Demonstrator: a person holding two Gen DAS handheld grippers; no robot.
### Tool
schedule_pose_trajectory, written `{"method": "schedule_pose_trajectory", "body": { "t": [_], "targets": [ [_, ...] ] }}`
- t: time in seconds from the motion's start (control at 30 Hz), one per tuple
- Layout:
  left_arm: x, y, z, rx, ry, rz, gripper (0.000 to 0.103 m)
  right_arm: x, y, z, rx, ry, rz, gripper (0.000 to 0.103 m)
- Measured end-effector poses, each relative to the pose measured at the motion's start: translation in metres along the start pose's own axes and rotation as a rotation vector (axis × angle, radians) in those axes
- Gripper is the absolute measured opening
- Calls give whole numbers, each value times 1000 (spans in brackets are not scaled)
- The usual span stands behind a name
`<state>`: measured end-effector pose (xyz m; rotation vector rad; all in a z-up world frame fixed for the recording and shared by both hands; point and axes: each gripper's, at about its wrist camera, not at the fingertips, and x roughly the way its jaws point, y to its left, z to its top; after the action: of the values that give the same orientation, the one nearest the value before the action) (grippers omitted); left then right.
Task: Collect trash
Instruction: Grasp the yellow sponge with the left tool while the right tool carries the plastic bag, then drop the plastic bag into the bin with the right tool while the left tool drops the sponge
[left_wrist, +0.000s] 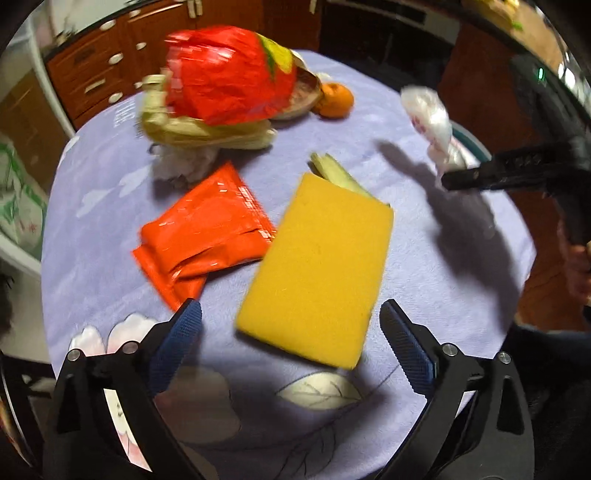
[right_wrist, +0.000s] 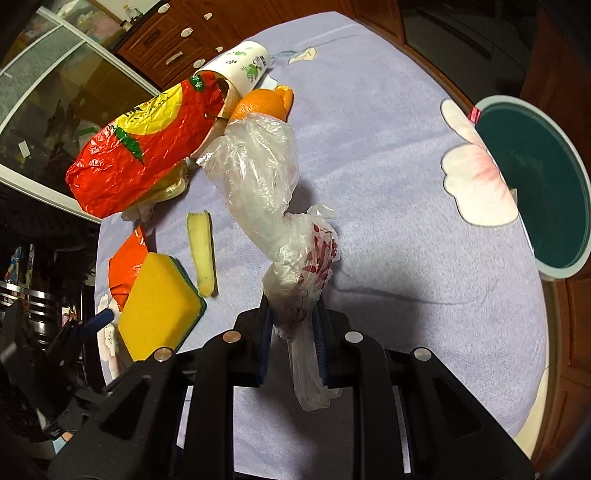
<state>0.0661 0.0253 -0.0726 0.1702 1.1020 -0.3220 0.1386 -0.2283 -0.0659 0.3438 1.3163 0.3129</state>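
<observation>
My right gripper (right_wrist: 293, 317) is shut on a clear plastic bag (right_wrist: 266, 177) with red print and holds it up above the lilac tablecloth (right_wrist: 388, 147); the bag also shows in the left wrist view (left_wrist: 430, 122). My left gripper (left_wrist: 291, 332) is open and empty, just above the near end of a yellow sponge (left_wrist: 317, 266). An orange wrapper (left_wrist: 203, 232) lies left of the sponge. A vegetable peel (right_wrist: 202, 251) lies beside the sponge (right_wrist: 159, 306). A large red bag (left_wrist: 229, 74) lies at the far side over corn husks (left_wrist: 207, 129).
A round teal bin (right_wrist: 535, 184) stands off the table's right edge. An orange (left_wrist: 334, 99) and a tipped paper cup (right_wrist: 245, 68) lie by the red bag. A crumpled tissue (left_wrist: 184, 166) lies under the husks. Wooden drawers (left_wrist: 92, 74) stand behind the table.
</observation>
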Motion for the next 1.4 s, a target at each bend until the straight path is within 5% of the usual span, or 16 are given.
{"method": "schedule_pose_trajectory", "body": {
  "t": [0.1,0.17,0.63,1.1,1.4],
  "targets": [
    [12,-19,1,74,12,2,96,-5,-2,-3,8,-7,6,19],
    [14,-31,0,111,10,20,70,-8,-6,-3,12,-18,6,19],
    [-37,-46,45,-33,-98,-53,68,-33,-47,2,81,-82,79,19],
    [6,-145,149,55,-101,-179,68,-102,-186,29,317,-261,-4,20],
    [45,-204,196,124,-55,-225,68,-94,-246,54,393,-231,-48,31]
  ]
}}
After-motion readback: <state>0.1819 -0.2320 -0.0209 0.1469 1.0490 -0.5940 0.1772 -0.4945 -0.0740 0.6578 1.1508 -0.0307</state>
